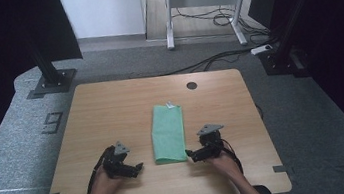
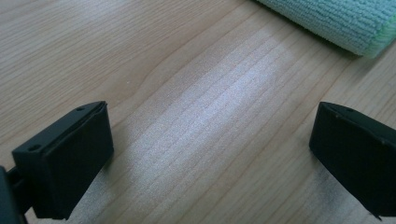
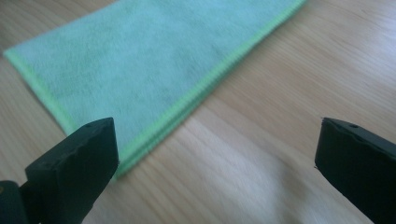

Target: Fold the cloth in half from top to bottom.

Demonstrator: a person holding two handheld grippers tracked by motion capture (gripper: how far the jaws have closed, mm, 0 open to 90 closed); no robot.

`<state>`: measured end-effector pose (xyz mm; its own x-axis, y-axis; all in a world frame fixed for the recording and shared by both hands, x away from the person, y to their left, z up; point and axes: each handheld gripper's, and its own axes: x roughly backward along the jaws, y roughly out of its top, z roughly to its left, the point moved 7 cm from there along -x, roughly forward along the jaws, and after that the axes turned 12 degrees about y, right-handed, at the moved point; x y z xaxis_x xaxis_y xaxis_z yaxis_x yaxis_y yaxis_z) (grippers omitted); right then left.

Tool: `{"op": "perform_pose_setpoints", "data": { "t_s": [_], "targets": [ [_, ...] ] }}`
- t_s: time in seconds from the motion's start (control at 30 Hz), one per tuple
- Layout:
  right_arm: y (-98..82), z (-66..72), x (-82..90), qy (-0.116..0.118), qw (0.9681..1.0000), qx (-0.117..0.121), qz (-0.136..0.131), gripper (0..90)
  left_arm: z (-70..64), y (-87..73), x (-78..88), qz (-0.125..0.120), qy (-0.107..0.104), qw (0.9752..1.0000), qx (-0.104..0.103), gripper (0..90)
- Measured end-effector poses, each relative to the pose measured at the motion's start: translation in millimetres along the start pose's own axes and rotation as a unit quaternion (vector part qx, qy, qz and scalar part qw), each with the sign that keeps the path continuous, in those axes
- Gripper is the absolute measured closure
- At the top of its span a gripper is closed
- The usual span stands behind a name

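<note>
A green cloth [image 1: 168, 132], folded into a long narrow strip, lies flat in the middle of the wooden table [image 1: 111, 110]. My left gripper [image 1: 139, 167] rests low on the table just left of the cloth's near end, open, nothing between its jaws. In the left gripper view its jaws [image 2: 210, 154] stand wide over bare wood, with the cloth's corner [image 2: 345, 23] at the upper right. My right gripper [image 1: 188, 153] sits just right of the cloth's near corner, open. In the right gripper view [image 3: 215, 163] the cloth [image 3: 149, 60] spreads ahead, its near corner by the left jaw.
A dark round grommet [image 1: 191, 85] sits near the table's far edge. Black stand bases [image 1: 52, 82] stand on the grey floor at the back left and back right [image 1: 281, 60]. A white desk frame with cables [image 1: 210, 16] is farther back.
</note>
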<state>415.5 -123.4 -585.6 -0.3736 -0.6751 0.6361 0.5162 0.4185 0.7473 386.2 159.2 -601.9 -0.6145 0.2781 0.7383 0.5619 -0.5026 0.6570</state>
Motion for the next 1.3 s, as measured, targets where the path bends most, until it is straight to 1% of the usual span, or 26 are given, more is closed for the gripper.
{"op": "perform_pose_setpoints", "data": {
  "t_s": [0.13,0.33,0.43,0.53,0.6,0.63,0.7,0.83,0.9,0.93,0.97,1.0,1.13,1.23,1.3],
  "targets": [
    [14.0,2.7,-12.3,-0.002,1.0000,0.002,0.000,0.0,0.0,0.0,0.0,0.000,0.000,1.0000,0.000,0.0],
    [30.9,7.3,-33.8,-0.004,0.9999,0.009,0.010,0.0,0.0,0.0,0.0,0.000,0.000,1.0000,0.000,0.0],
    [33.8,5.9,-44.6,-0.009,0.9998,0.007,0.018,0.0,0.0,0.0,0.0,0.000,0.000,1.0000,0.000,0.0],
    [32.3,3.0,-53.2,-0.015,0.9995,0.000,0.029,0.0,0.0,0.0,0.0,0.000,0.000,1.0000,0.000,0.0],
    [29.3,2.3,-56.6,-0.018,0.9991,0.004,0.038,0.0,0.0,0.0,0.0,0.000,0.000,1.0000,0.000,0.0],
    [27.6,2.2,-57.7,-0.019,0.9990,0.004,0.041,0.0,-0.1,0.1,-0.1,0.000,0.000,1.0000,0.001,0.0],
    [25.7,1.9,-57.8,-0.016,0.9992,-0.002,0.037,0.0,0.0,0.2,-0.2,-0.001,-0.002,1.0000,-0.001,0.0],
    [22.9,3.7,-55.1,-0.016,0.9990,0.003,0.041,0.1,0.2,2.5,-0.6,0.009,0.000,1.0000,-0.003,0.0],
    [21.1,5.5,-53.5,-0.016,0.9990,0.004,0.042,0.1,0.0,3.7,-0.8,0.008,0.003,1.0000,-0.004,0.3],
    [21.1,5.5,-53.5,-0.016,0.9990,0.004,0.042,0.1,0.1,5.5,-0.6,0.007,0.007,0.9999,-0.009,0.3],
    [19.2,7.6,-52.2,-0.015,0.9991,0.004,0.040,0.1,-0.3,7.1,-0.4,0.004,0.007,0.9999,-0.008,0.2],
    [18.2,8.4,-51.3,-0.015,0.9991,0.005,0.041,0.1,-0.3,11.7,1.2,-0.003,0.007,1.0000,-0.005,0.3],
    [14.1,13.1,-48.0,-0.013,0.9990,0.007,0.042,0.1,0.2,22.2,3.7,-0.019,0.005,0.9998,0.006,0.7],
    [11.5,15.8,-45.8,-0.011,0.9990,0.010,0.042,0.0,1.1,26.4,3.1,-0.020,0.006,0.9997,0.009,1.2],
    [7.5,20.1,-42.6,-0.008,0.9990,0.012,0.041,0.1,0.6,32.0,0.5,-0.023,0.007,0.9997,0.011,1.3]
  ]
}}
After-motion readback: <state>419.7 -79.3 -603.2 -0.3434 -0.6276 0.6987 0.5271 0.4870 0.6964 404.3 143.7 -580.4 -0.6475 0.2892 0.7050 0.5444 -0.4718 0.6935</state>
